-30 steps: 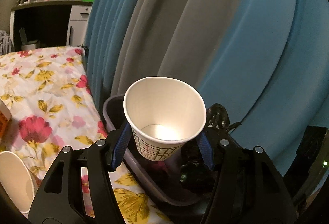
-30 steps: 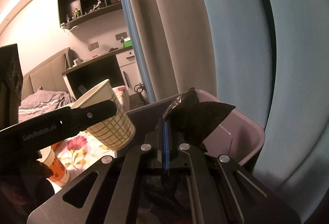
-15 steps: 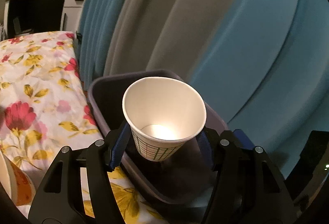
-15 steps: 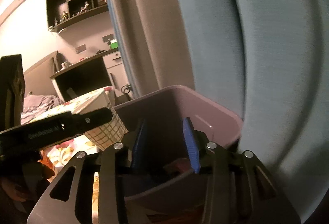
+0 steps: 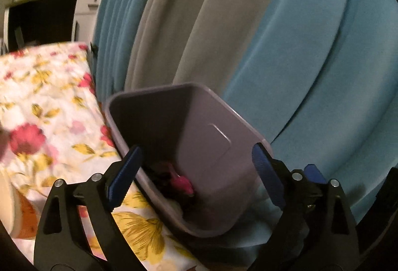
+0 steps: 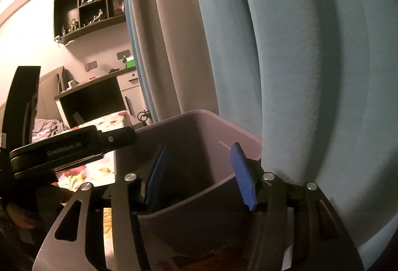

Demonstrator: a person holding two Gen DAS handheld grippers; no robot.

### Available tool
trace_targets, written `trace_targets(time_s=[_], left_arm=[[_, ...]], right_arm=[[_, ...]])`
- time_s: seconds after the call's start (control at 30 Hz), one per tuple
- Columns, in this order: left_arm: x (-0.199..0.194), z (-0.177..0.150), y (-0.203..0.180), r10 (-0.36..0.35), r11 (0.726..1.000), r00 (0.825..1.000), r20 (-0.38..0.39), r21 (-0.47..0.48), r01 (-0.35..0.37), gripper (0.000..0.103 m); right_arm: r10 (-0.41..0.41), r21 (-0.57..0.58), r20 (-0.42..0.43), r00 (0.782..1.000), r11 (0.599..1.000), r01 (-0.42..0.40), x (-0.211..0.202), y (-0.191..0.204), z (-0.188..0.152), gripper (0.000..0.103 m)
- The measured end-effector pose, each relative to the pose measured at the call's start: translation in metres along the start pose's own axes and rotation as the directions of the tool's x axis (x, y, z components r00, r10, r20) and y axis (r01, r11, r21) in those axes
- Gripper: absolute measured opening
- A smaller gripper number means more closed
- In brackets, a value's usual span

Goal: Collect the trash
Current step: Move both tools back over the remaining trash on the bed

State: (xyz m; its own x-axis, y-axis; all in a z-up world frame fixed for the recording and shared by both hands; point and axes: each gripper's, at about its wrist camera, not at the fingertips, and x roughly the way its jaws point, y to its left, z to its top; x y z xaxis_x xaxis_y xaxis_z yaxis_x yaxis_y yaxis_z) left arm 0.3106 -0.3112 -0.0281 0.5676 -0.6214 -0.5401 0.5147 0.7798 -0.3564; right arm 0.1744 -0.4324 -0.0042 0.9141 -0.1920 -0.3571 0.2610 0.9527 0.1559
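A grey-purple trash bin stands beside the flowered bed, against the curtains. Dark trash and a pink scrap lie at its bottom. My left gripper is open and empty, just over the bin's near rim. My right gripper is open and empty, over the same bin from its other side. The left gripper's black body shows at the left of the right wrist view. The paper cup is not in view.
The flowered bedsheet lies left of the bin. An orange and cream cup stands at the far left edge. Blue and grey curtains hang close behind the bin. A dark desk is farther back.
My left gripper opened and the paper cup is gone from it. My right gripper let go of the black wrapper and opened wider over the bin.
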Motion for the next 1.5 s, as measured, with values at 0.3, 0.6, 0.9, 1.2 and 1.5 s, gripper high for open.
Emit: trace_targets(time_s=[0.3,0.6,0.9,1.2,1.5], left_arm=[[-0.078,-0.023,0.012,0.120,0.993,0.989,0.091,-0.005,-0.120,0.095],[-0.164,-0.057,0.054,0.282,0.959,0.946,0.158,-0.075,-0.273,0.097],[-0.235,-0.090,0.101,0.439,0.898,0.876,0.199,-0.135,-0.419,0.097],[-0.284,-0.112,0.152,0.549,0.832,0.814,0.190,-0.215,-0.511,0.097],[-0.317,-0.123,0.218,0.623,0.763,0.769,0.145,-0.331,-0.555,0.097]], right_arm=[[0.032,-0.041,0.032,0.999,0.999,-0.030,-0.033,0.024,-0.002,0.084],[0.099,-0.059,0.028,0.995,0.994,-0.097,-0.060,0.062,-0.010,0.088],[0.186,-0.086,0.011,0.982,0.979,-0.184,-0.083,0.111,-0.025,0.088],[0.264,-0.132,-0.028,0.964,0.955,-0.266,-0.093,0.158,-0.042,0.088],[0.326,-0.173,-0.070,0.943,0.927,-0.333,-0.091,0.199,-0.053,0.088]])
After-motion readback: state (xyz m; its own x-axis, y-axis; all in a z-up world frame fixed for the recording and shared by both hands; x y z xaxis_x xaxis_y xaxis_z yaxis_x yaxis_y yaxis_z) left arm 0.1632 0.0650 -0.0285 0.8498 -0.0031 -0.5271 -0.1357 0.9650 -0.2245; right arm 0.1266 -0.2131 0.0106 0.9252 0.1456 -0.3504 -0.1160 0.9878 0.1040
